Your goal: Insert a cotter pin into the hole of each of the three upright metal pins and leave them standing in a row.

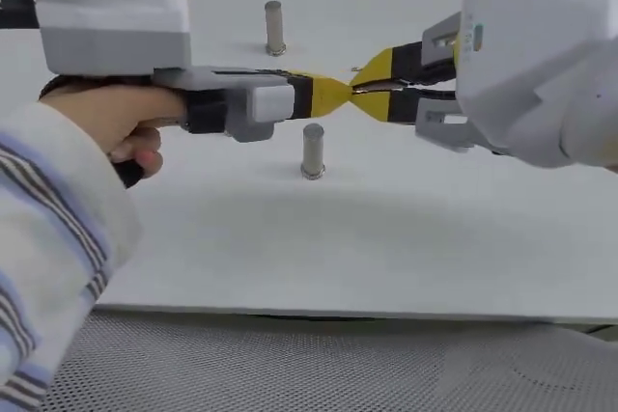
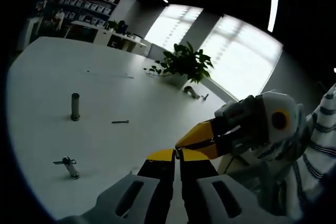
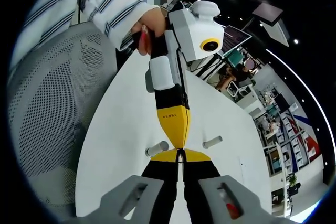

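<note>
Between the jaws: left gripper (image 1: 346, 94) and right gripper (image 1: 357, 94) met tip to tip above the surface (image 1: 290, 238). Both sets of jaws were pinched together, probably for a handover, though whatever passed between them was too small to tell.
Below the tips: near upright pin (image 1: 312, 151) stood just beneath, probably the next to be fitted.
Beyond the tips: far upright pin (image 1: 274, 28) stood well behind.
Left of the left jaws: fallen pin (image 2: 69, 167) lay flat, seemingly with a cotter pin (image 2: 59, 162) through its hole; it likely needed standing up again.
</note>
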Demonstrator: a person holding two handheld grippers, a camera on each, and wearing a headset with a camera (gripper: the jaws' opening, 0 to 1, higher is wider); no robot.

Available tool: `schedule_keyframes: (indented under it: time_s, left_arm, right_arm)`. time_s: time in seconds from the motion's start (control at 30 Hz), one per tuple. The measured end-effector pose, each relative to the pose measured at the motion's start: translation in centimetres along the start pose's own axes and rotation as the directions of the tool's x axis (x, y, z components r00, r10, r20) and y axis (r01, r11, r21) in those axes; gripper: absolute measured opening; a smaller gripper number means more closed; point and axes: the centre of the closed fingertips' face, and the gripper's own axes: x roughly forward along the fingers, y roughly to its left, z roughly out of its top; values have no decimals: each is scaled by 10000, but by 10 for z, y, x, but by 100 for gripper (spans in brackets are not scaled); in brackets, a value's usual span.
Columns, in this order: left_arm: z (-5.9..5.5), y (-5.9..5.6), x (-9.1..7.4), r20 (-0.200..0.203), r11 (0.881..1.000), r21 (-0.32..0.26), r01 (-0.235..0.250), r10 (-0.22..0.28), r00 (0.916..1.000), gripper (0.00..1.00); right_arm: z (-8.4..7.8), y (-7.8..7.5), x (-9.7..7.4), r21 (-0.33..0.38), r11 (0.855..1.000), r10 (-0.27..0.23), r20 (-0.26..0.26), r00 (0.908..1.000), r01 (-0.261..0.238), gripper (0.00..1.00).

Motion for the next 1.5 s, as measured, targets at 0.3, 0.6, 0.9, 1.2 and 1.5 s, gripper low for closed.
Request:
schedule_keyframes:
  time_s: [0.3, 0.6, 0.9, 1.2, 1.5]
  left_arm:
    - [1, -1, -1, 417, 9976, -688, 61, -33, 9991, 0]
    - [2, 1, -12, 560, 9994, -358, 31, -11, 9984, 0]
    - [8, -5, -19, 754, 9845, 1746, 141, -276, 9968, 0]
    - [7, -15, -23, 491, 9170, 3940, 619, -883, 9949, 0]
    - [0, -25, -27, 102, 8497, 5155, 1106, -1352, 9908, 0]
  right_arm:
    - [-2, 0, -2, 611, 9980, 144, 235, 9996, -159, 0]
    - [-16, 2, -1, 2183, 9732, 625, 496, 9968, -719, 9]
    - [-15, 9, 3, 3934, 8993, 1516, 1291, 9800, -1909, 17]
    - [8, 19, 2, 4797, 8078, 2472, 2517, 9357, -3425, 19]
    - [16, 27, 3, 4829, 7841, 2781, 2884, 9162, -3900, 11]
